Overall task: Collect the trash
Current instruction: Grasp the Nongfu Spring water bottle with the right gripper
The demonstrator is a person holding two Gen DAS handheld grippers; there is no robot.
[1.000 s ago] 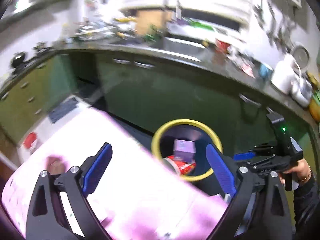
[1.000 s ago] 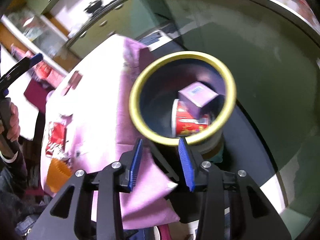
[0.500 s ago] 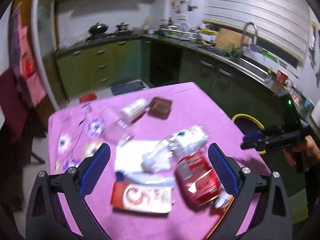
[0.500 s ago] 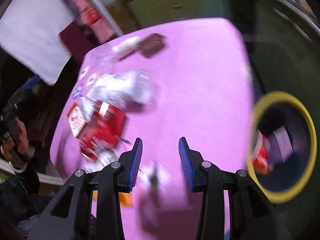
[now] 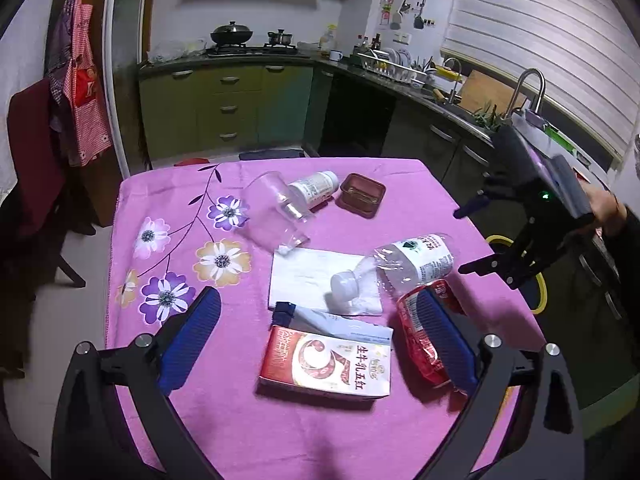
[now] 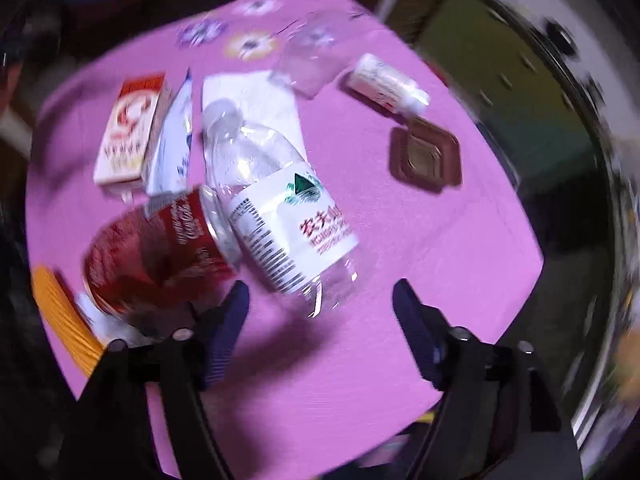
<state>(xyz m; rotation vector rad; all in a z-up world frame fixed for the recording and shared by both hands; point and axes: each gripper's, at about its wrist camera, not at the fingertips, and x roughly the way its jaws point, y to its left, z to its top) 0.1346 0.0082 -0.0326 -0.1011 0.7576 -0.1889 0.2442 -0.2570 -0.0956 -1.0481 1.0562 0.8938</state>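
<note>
Right wrist view: our right gripper, jaws just opened wide and empty, hangs over the clear water bottle lying on the pink tablecloth. We judge it light, crushable and slippery; grip its labelled middle. Our left gripper is open, empty.

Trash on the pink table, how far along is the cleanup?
Early. Nothing shows as binned here. Both the left gripper and right gripper are open and empty, the right's jaws just widened above the water bottle. Cola can, milk carton, napkin, cup remain.
</note>
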